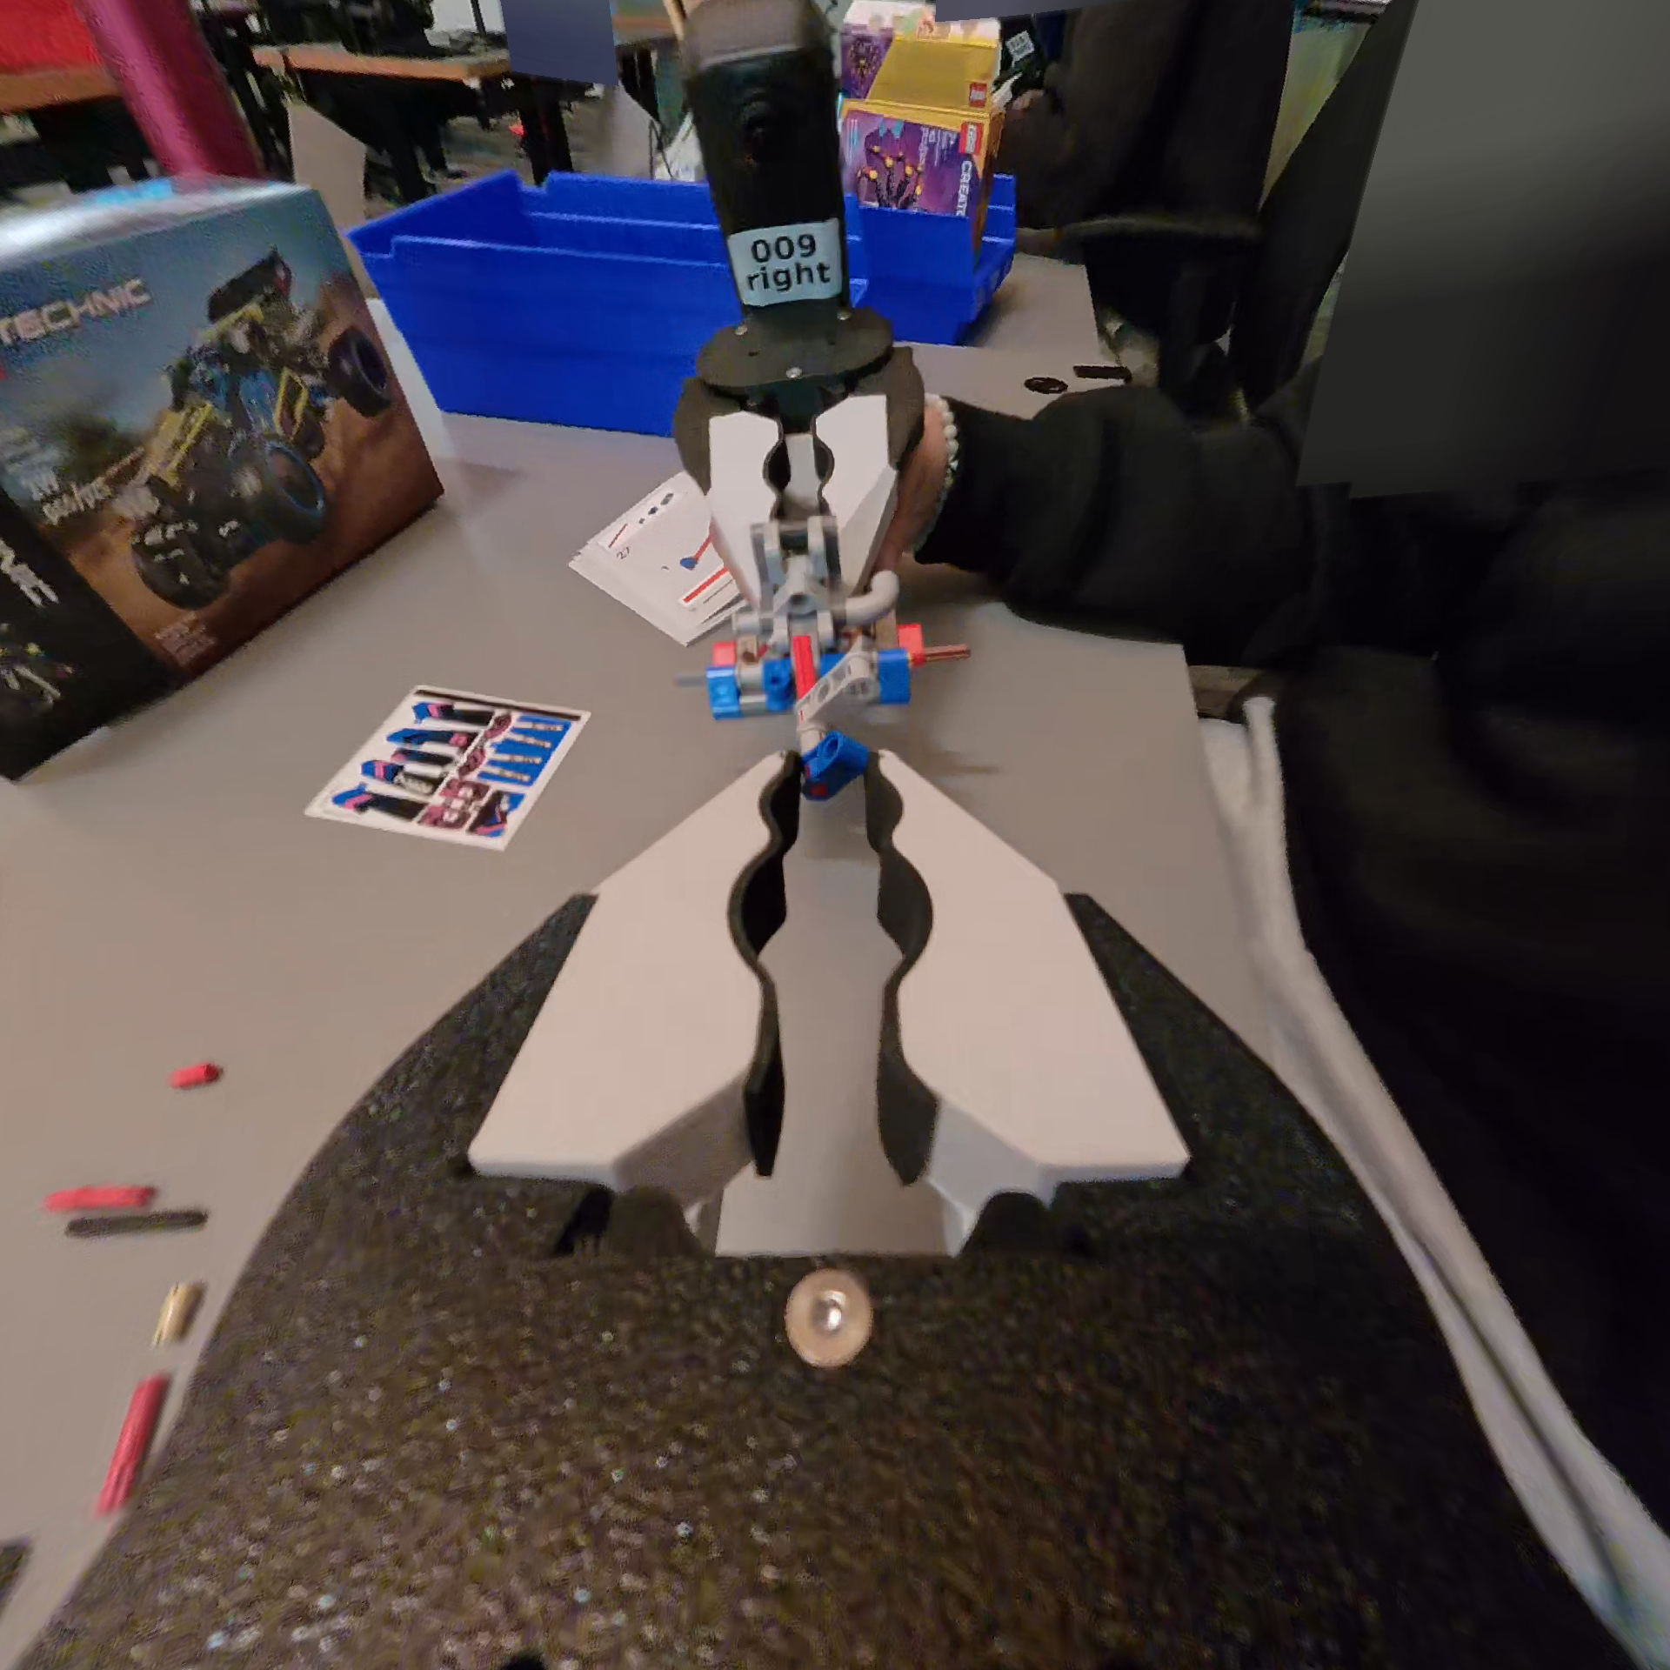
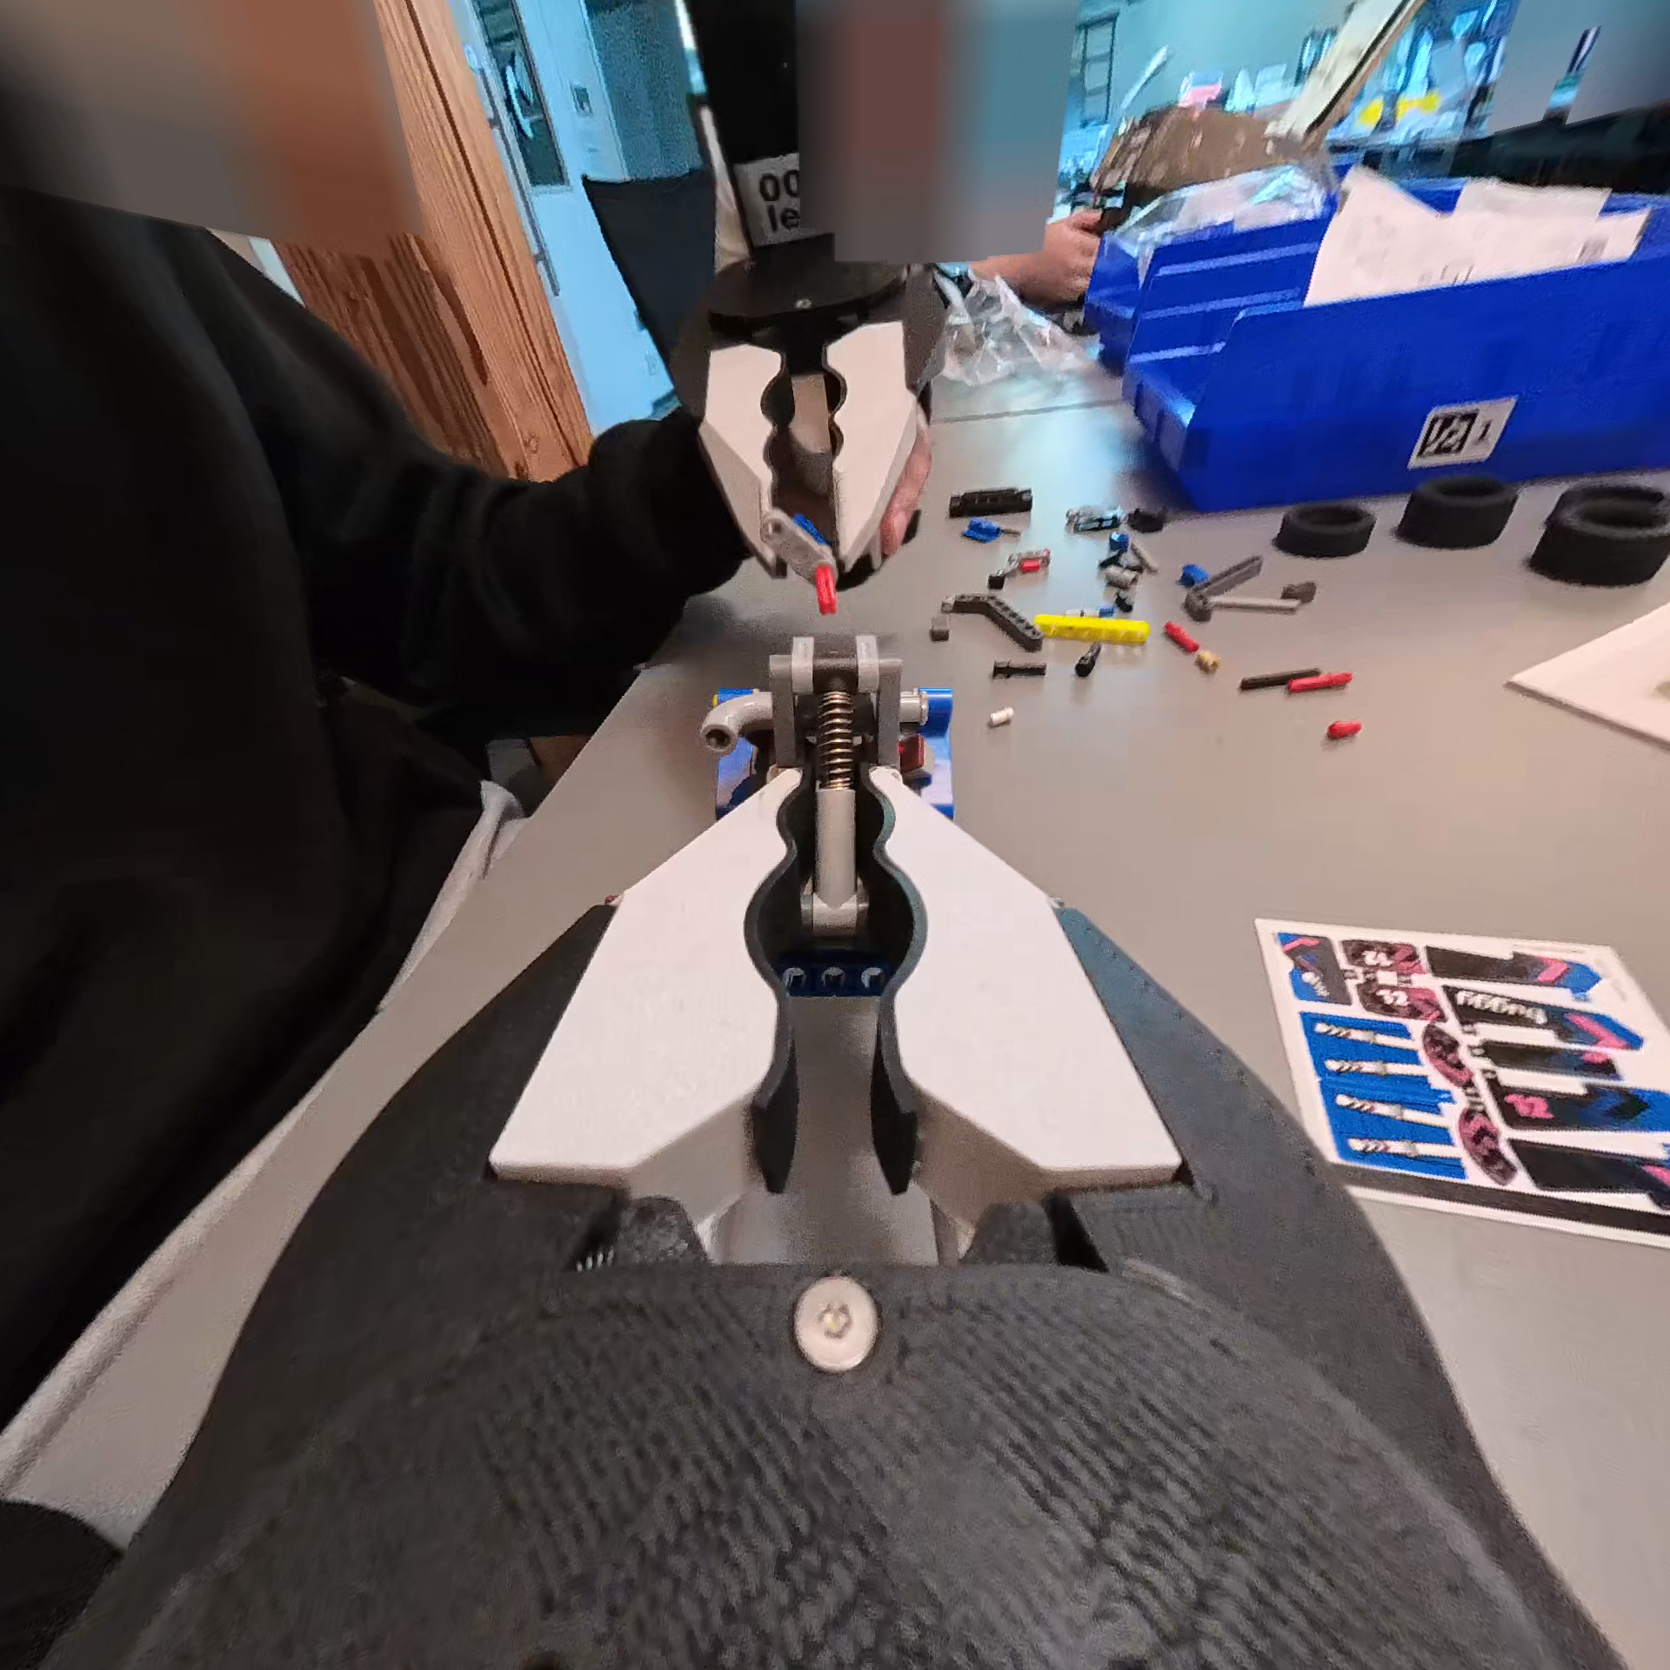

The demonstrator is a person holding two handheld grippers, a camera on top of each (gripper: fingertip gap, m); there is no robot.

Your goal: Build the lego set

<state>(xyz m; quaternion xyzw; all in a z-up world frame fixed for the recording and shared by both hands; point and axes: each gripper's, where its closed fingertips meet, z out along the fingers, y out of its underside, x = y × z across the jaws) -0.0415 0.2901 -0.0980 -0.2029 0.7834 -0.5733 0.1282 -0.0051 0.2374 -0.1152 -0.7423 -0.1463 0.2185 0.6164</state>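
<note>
My right gripper [image 2: 833,782] is shut on a partly built Lego assembly [image 2: 836,714]. The assembly has a grey frame, a shock absorber with a metal spring, and blue and red parts. In the left wrist view the right gripper [image 1: 795,578] faces me and holds the assembly [image 1: 795,669] above the grey table. My left gripper [image 1: 831,766] is shut on a small piece [image 1: 833,755] made of a blue connector, a red pin and a thin grey lever. In the right wrist view the left gripper [image 2: 804,556] holds this piece [image 2: 818,565] just above the assembly, red pin pointing down, a small gap between them.
A Lego box [image 1: 181,434] stands at the left and blue bins [image 1: 578,289] at the back. A sticker sheet [image 2: 1482,1075], an instruction booklet [image 1: 660,560], several loose parts [image 2: 1130,614] and black tyres [image 2: 1464,515] lie on the table. A person's dark sleeve [image 1: 1130,506] reaches in. One gripper's finger ends stand about 8 cm off the other's.
</note>
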